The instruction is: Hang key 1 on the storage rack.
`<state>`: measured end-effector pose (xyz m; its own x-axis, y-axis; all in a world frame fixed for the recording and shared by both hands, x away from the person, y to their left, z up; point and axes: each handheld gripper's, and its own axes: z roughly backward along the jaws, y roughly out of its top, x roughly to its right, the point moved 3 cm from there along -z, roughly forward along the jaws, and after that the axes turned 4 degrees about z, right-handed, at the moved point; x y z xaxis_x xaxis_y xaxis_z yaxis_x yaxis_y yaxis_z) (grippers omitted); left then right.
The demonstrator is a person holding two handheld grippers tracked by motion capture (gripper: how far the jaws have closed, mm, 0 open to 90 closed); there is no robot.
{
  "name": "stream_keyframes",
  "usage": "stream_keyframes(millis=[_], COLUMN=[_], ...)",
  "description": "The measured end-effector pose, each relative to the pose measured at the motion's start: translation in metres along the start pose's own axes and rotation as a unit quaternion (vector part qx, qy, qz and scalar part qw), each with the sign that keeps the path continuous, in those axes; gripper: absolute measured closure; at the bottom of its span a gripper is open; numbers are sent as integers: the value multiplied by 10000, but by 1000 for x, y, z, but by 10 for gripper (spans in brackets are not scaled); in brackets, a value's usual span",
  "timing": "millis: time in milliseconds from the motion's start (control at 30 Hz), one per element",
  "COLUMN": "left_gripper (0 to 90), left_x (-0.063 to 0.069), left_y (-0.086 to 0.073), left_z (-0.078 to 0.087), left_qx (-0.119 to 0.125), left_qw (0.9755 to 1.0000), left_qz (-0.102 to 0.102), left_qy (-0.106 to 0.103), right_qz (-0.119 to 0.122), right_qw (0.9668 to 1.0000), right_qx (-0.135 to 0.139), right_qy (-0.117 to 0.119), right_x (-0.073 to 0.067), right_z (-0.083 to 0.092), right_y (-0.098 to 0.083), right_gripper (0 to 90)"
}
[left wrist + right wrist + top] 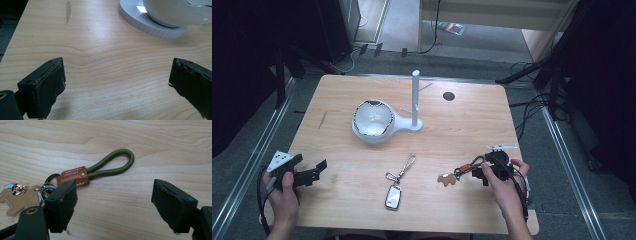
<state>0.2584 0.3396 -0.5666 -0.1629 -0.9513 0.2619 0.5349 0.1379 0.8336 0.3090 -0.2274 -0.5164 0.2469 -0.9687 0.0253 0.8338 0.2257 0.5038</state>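
A keychain with a green cord loop (pixel 113 166), an orange-brown tag (pixel 74 175) and a tan animal charm (pixel 17 197) lies on the wooden table at the front right. My right gripper (pixel 115 192) is open just short of it, and the loop lies beyond the gap between the jaws. In the high view the right gripper (pixel 482 169) sits beside the green loop (pixel 477 161) and the charm (pixel 446 179). A second keychain with a silver fob (pixel 393 196) lies at the front centre. My left gripper (pixel 318 171) is open at the front left, over bare wood (pixel 117 67).
A white stand (pixel 416 100) with a post, thin pegs and a round base carries a white bowl (pixel 373 118) at mid-table. The bowl's base (pixel 152 25) lies ahead of the left gripper. A small black disc (pixel 448 95) sits behind. The table edges are close to both hands.
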Motion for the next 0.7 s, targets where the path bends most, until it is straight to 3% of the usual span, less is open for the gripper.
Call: stream_keyframes(millis=[133, 300, 433, 567, 700], left_gripper=[11, 11, 11, 11, 11], left_x=[0, 0, 0, 0, 0], left_y=[0, 0, 0, 0, 0], left_z=[0, 0, 0, 0, 0], left_qx=[-5, -10, -4, -5, 3], left_qw=[10000, 10000, 10000, 10000, 10000], left_qz=[7, -11, -15, -10, 12], left_qy=[4, 12, 13, 10, 8], right_qz=[-211, -298, -451, -538, -727], right_qw=[9996, 9984, 9968, 9940, 9902], right_qx=[-195, -471, -641, -946, -1173], right_qy=[45, 35, 168, 106, 209], right_x=[3, 5, 3, -4, -10], right_z=[-2, -7, -10, -13, -17], right_y=[6, 13, 23, 30, 34], right_gripper=[214, 200, 169, 167, 162])
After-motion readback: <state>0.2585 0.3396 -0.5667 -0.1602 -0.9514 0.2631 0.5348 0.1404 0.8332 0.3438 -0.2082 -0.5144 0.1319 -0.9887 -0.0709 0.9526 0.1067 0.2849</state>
